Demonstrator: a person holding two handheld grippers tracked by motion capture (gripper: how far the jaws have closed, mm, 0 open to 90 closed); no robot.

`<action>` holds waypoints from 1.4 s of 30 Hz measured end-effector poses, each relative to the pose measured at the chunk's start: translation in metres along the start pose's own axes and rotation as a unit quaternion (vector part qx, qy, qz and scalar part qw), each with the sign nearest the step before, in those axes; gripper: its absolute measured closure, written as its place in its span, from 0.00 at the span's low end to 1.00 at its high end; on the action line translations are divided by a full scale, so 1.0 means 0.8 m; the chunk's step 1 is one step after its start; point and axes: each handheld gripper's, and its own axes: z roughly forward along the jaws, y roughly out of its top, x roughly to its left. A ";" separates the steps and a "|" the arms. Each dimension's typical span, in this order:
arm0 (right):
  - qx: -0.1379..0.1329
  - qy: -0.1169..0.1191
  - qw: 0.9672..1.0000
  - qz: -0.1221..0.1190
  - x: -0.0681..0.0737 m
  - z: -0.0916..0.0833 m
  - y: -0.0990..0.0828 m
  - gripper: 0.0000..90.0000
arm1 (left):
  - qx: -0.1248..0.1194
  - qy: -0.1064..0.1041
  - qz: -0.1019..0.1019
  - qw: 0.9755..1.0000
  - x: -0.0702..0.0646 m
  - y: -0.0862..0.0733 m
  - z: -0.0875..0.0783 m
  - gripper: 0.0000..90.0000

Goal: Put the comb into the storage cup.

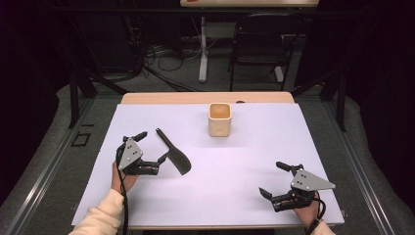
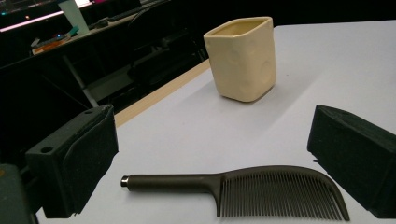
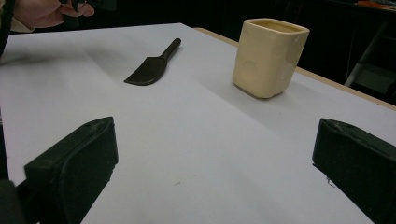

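On the white surface (image 1: 244,166) in the high view, the comb (image 1: 174,152) lies flat just beside the left gripper (image 1: 150,147), handle pointing away toward the far edge. That gripper stands wide open with nothing in it, its jaws reaching toward the comb. The cup (image 1: 219,119) stands upright well apart, near the far edge. The right gripper (image 1: 272,179) rests wide and empty near the person's edge, away from both things. By my judgement nothing is done yet: the comb is not lifted, and the grasp and any carry to the cup remain.

From the left gripper view, the comb (image 2: 243,191) lies between the open jaws, low and close, teeth toward the camera, handle to the left; no pad touches it. The cup (image 2: 243,58) stands beyond, with bare surface between.

From the right gripper view, the jaws frame bare surface; the comb (image 3: 152,65) and cup (image 3: 268,56) sit farther off, apart from each other. Nothing blocks the way to the cup; the comb's flat lie looks like the only difficulty.
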 end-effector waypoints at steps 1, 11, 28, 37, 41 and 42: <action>0.000 0.000 1.000 0.000 0.000 0.000 0.000 0.00 | 0.002 -0.001 0.001 1.000 0.002 0.001 0.001 0.02; 0.006 0.002 1.000 -0.002 0.001 0.001 -0.001 0.00 | 0.012 0.003 -0.009 1.000 0.016 0.003 0.016 0.00; 0.014 0.005 1.000 -0.006 0.002 0.005 -0.002 0.00 | 0.049 0.009 -0.032 0.998 0.055 0.014 0.041 0.00; 0.020 0.007 1.000 -0.002 0.002 0.004 -0.004 0.00 | 0.073 0.012 -0.050 0.996 0.074 0.019 0.062 0.00; 0.020 0.009 1.000 -0.004 0.003 0.004 -0.004 0.00 | 0.088 0.020 -0.055 0.994 0.079 0.021 0.073 0.00; 0.019 0.006 1.000 -0.005 0.003 0.003 -0.004 0.00 | 0.094 0.021 -0.056 0.994 0.080 0.021 0.076 0.00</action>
